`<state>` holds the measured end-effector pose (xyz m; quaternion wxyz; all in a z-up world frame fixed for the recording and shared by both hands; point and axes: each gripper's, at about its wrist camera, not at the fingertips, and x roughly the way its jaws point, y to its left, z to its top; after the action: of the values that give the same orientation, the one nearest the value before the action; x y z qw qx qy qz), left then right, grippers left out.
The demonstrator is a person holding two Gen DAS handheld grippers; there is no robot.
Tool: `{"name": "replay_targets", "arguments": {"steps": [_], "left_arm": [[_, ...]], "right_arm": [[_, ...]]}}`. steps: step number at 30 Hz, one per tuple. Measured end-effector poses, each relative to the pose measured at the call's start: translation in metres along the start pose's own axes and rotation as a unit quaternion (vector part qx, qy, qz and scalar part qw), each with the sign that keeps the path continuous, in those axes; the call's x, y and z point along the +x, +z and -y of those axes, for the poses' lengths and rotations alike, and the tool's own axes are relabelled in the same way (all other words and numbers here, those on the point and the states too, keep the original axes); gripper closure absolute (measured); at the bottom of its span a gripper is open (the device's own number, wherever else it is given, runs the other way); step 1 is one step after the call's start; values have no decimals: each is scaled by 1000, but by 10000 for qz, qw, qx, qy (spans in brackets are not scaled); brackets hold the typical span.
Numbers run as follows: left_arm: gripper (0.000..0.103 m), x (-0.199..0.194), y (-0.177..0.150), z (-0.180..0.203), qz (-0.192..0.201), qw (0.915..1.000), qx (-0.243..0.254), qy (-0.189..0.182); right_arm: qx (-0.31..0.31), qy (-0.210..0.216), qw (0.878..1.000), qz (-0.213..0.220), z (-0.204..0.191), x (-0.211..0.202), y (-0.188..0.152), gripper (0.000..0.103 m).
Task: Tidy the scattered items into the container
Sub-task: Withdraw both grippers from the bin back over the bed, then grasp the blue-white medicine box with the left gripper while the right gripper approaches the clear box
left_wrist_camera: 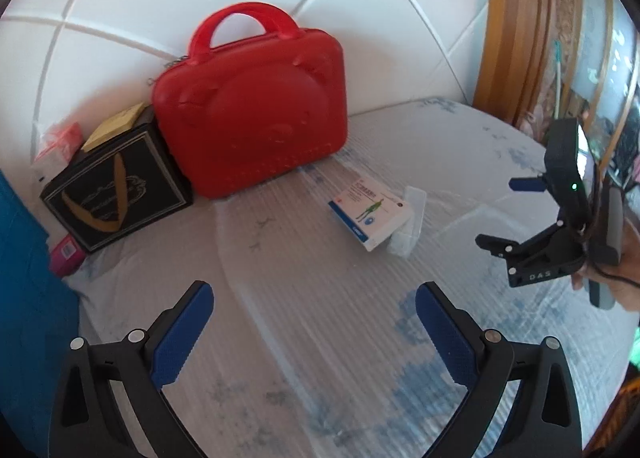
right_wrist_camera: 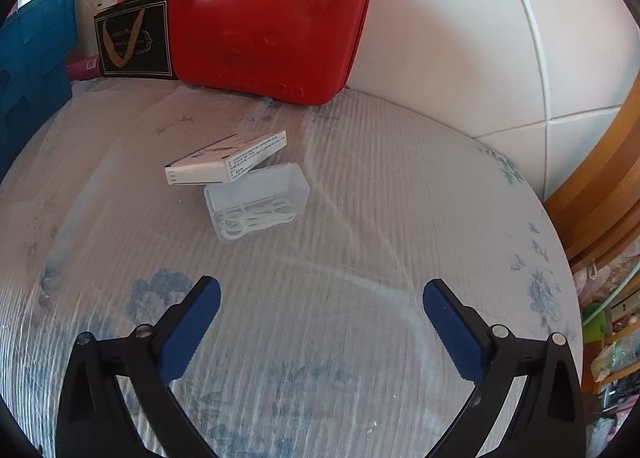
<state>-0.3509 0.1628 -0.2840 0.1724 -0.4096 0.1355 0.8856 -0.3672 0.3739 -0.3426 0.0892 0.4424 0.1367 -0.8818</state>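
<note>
A closed red bear-face case (left_wrist_camera: 252, 114) with a handle stands upright against the white tiled wall; it also shows in the right wrist view (right_wrist_camera: 272, 30). A white medicine box (left_wrist_camera: 370, 212) lies on the table, leaning on a clear plastic box of floss picks (left_wrist_camera: 410, 226). In the right wrist view the medicine box (right_wrist_camera: 228, 158) rests on the clear box (right_wrist_camera: 260, 202). My left gripper (left_wrist_camera: 314, 298) is open and empty, short of the items. My right gripper (right_wrist_camera: 322, 296) is open and empty, short of the clear box; it shows at the right in the left wrist view (left_wrist_camera: 516, 214).
A black box (left_wrist_camera: 114, 194) with a gold V stands left of the red case, with a yellow pad (left_wrist_camera: 114, 126) and a tissue pack (left_wrist_camera: 58, 142) behind it. A pink item (left_wrist_camera: 68, 254) and a blue crate (right_wrist_camera: 36, 46) are at far left. A wooden frame (left_wrist_camera: 516, 26) is at right.
</note>
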Motion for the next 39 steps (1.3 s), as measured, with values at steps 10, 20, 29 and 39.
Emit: {"name": "replay_targets", "arguments": {"steps": [10,20,29,39], "left_arm": [[2,92,6,48,-241,9947,965,243],[19,141,2,61,-274,9837,1752,289],[51,160,6,84,-100,9637,2657,237],[68,157,-5,91,-138,9591,2823,152]], "right_arm": [[-213,596,9979,122,-10,36,15,0],[-381,813,9959,54,-19,65,28,0],[-389,886,9953,-93,-26,84,34,0],[-292,931,9952,-118,-24,91,37,1]]}}
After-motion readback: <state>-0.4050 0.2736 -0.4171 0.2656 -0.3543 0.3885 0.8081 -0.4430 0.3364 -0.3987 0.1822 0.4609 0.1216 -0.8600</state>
